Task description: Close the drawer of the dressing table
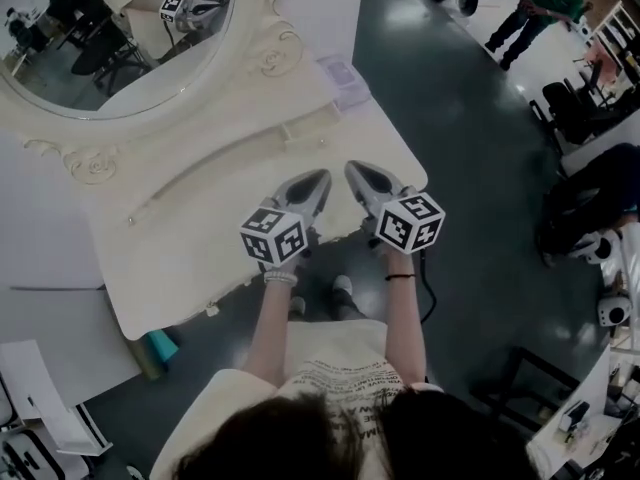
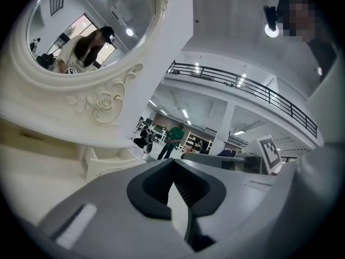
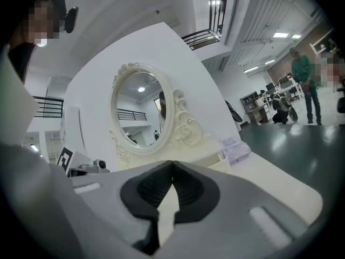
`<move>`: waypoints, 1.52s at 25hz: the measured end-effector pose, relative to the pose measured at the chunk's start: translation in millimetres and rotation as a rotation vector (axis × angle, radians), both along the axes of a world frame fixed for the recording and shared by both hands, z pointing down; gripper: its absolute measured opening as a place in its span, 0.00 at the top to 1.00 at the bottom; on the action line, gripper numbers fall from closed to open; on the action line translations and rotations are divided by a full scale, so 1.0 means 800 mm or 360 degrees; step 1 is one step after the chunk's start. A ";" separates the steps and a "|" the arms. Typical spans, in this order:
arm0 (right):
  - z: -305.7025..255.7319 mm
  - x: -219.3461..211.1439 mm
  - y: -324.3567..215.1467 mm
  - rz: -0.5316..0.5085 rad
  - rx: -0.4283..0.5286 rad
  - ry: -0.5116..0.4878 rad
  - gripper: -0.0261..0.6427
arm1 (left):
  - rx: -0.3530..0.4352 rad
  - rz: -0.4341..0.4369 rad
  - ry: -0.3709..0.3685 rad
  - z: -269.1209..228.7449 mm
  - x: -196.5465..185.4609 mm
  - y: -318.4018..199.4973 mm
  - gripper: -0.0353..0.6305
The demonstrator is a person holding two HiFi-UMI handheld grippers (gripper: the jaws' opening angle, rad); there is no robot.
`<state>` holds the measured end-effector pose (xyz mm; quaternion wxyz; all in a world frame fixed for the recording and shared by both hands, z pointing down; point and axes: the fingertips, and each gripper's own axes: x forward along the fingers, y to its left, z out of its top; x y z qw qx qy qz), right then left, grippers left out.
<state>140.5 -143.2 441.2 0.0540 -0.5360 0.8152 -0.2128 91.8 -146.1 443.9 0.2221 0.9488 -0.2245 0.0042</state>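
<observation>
Small drawer (image 2: pixel 108 165) of the dressing table (image 1: pixel 95 163), set at the foot of the mirror (image 1: pixel 110 38) on its right-hand end. In the left gripper view it appears to stand forward of its housing, so the task reads as not yet done. A clear box (image 3: pixel 235 147) sits on top of the housing, just beside the mirror's carved frame. The cream counter (image 1: pixel 200 228) spreads out bare in front of the mirror. The left gripper (image 1: pixel 322 178) and right gripper (image 1: pixel 352 168) hover side by side over the counter edge farthest from the mirror, well apart from the drawer. Both pairs of fingers are pressed together with nothing between them.

Likely hazards, judged from this layout:
- A push on one end of the drawer front could skew the drawer in its housing and jam it.
- Narrow closed tips may slide off the smooth front panel and strike the mirror frame.
- A high approach could catch the clear box and sweep it off.
- Two grippers travelling so near each other may collide on the way in.
</observation>
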 end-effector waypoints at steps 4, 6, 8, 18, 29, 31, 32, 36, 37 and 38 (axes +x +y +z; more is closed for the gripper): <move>0.006 0.004 -0.011 -0.0065 -0.0020 -0.0003 0.96 | -0.0022 -0.0067 0.0001 0.006 0.003 -0.009 0.94; 0.010 0.007 -0.015 -0.0091 -0.0030 -0.0005 0.96 | -0.0034 -0.0098 -0.0002 0.010 0.004 -0.011 0.94; 0.013 0.007 -0.018 -0.0122 -0.0039 -0.0003 0.96 | -0.0045 -0.0138 -0.0002 0.013 0.002 -0.013 0.94; 0.028 0.010 -0.036 -0.0220 -0.0095 -0.0002 0.96 | -0.0109 -0.0281 0.0001 0.031 -0.005 -0.021 0.94; 0.048 0.002 -0.070 -0.0211 -0.0204 0.0004 0.96 | -0.0200 -0.0277 -0.0017 0.051 -0.013 -0.045 0.94; 0.056 0.000 -0.075 -0.0211 -0.0241 0.0016 0.96 | -0.0225 -0.0285 -0.0012 0.057 -0.015 -0.049 0.94; 0.060 -0.002 -0.077 -0.0214 -0.0260 0.0016 0.96 | -0.0238 -0.0292 -0.0009 0.060 -0.017 -0.052 0.94; 0.075 -0.001 -0.086 -0.0226 -0.0322 -0.0009 0.96 | -0.0280 -0.0304 -0.0012 0.071 -0.017 -0.058 0.94; 0.078 0.000 -0.088 -0.0221 -0.0338 -0.0014 0.96 | -0.0291 -0.0304 -0.0015 0.074 -0.017 -0.058 0.94; 0.083 0.001 -0.089 -0.0216 -0.0357 -0.0015 0.96 | -0.0302 -0.0305 -0.0017 0.077 -0.017 -0.058 0.94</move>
